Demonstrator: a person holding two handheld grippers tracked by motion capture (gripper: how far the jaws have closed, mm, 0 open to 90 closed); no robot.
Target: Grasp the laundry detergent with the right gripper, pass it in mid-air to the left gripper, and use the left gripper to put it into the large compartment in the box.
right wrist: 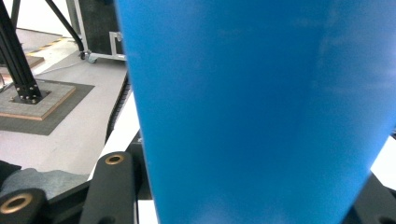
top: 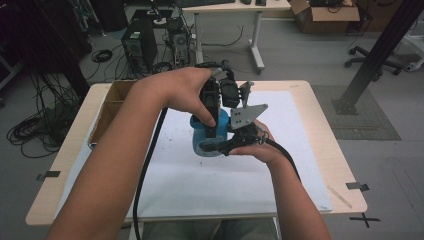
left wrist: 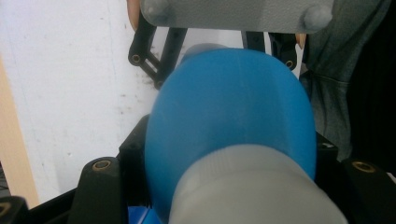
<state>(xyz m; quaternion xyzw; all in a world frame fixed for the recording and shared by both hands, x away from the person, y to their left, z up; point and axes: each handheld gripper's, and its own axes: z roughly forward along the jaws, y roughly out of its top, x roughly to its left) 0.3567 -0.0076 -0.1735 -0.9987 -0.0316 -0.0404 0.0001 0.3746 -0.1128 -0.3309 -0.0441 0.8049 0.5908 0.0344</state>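
Observation:
A blue bottle (top: 198, 134) with a grey cap (left wrist: 252, 186) is held above the white sheet (top: 200, 185) at mid-table, between both grippers. My left gripper (top: 214, 131) reaches down from above, its black jaws shut on the bottle at the cap end; in the left gripper view the left gripper (left wrist: 233, 182) has the bottle (left wrist: 229, 107) bulging between its jaws. My right gripper (top: 227, 142), with its grey plate (top: 247, 116), comes in from the right and is shut on the bottle's body. In the right gripper view the blue wall (right wrist: 261, 102) sits between the jaws of the right gripper (right wrist: 252, 191).
An open cardboard box (top: 112, 105) stands at the table's left edge. Both cables trail back toward the person. Beyond the table are a computer tower (top: 139, 47), a desk and a black post (top: 372, 60). The right gripper's plate (left wrist: 233, 14) hangs just past the bottle.

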